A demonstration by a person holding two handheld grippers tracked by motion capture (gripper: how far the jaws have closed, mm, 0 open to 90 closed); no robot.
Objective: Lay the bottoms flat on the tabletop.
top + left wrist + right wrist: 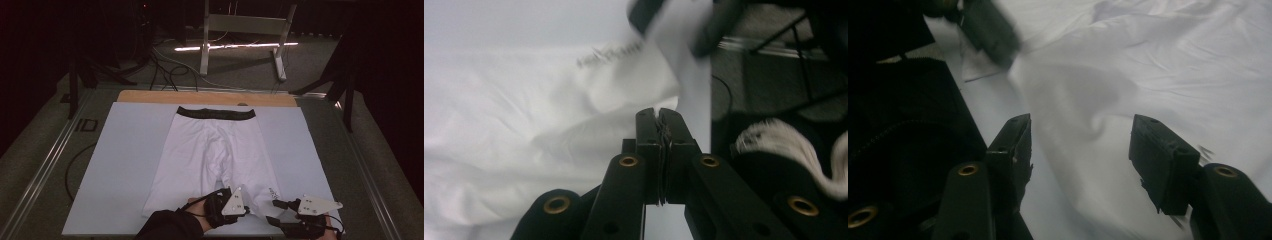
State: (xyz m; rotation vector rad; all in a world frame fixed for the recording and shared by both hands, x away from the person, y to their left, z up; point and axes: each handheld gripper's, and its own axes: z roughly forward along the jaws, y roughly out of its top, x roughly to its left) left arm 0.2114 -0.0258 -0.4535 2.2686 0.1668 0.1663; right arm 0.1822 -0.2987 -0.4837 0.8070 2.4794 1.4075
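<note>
Left gripper (248, 209) at near hem of shorts (215, 155), between the two legs; jaws pressed together, thin fold of white cloth pinched between them, seen close in left gripper view (658, 114). Grey three-cornered plate on top, tilted up toward shorts. Left hand (197, 210) wrapped around gripper body, dark sleeve (167, 227) entering from near edge, forearm angled toward shorts' middle.

Right gripper (276, 212) just beside near corner of shorts' right leg, near small printed mark (274, 192) on hem. Jaws spread wide, cloth lying between them but not gripped (1080, 137); left gripper seen blurred at far side of that view. Right hand (320, 225) low at near edge, gripper pointing across toward left gripper.

Shorts white, laid flat, black waistband (216, 113) at far end, legs toward person. Hem near left gripper bunched and slightly raised; rest smooth. Shorts centred on white board (120, 165); strip of wooden tabletop (150, 96) showing beyond board, past waistband. Grey floor (45, 150) and cables (165, 70) further out from shorts.
</note>
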